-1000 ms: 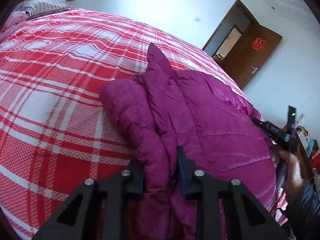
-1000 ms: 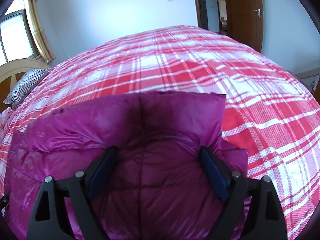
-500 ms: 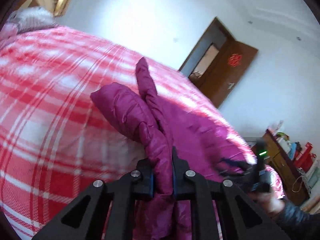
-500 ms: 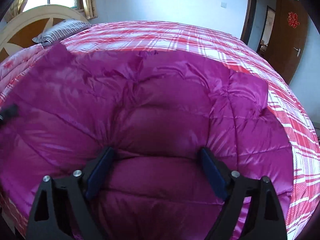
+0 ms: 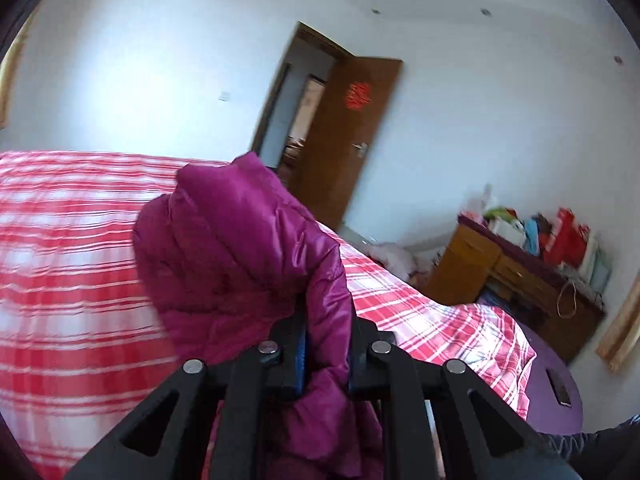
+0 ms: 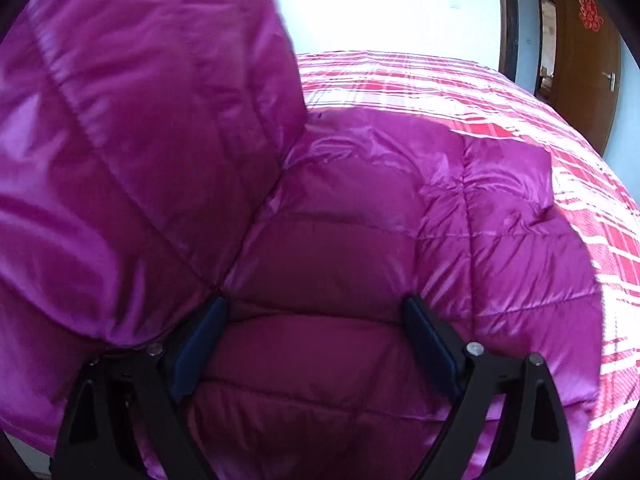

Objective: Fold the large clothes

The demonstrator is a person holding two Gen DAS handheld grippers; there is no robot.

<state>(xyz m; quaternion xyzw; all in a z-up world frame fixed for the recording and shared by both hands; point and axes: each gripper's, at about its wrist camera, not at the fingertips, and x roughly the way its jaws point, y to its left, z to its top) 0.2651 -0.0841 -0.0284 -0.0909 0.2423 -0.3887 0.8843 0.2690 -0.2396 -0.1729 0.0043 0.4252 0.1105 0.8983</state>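
A red-and-white plaid bed (image 5: 72,280) fills most of both views, its far half bare cloth and its foot corner (image 5: 516,344) dropping off toward the room. On it lies a magenta quilted jacket (image 6: 400,240), its body spread flat near the bed's near edge, with its right border ending against plaid that runs on toward the open brown door (image 6: 584,64).

One bulky part of the jacket (image 5: 224,248) is lifted clear of the bed and hangs up in front of the left wrist camera; in the right wrist view this raised fold (image 6: 132,140) looms at the left, blocking the view of that side.

Beyond the bed's foot, a wooden desk (image 5: 492,272) piled with bags stands by the far wall.

The left gripper (image 5: 326,344) has its fingers clamped on a thick fold of the jacket. The right gripper (image 6: 316,336) has its fingers spread wide over the flat panel of the jacket, pinching nothing.
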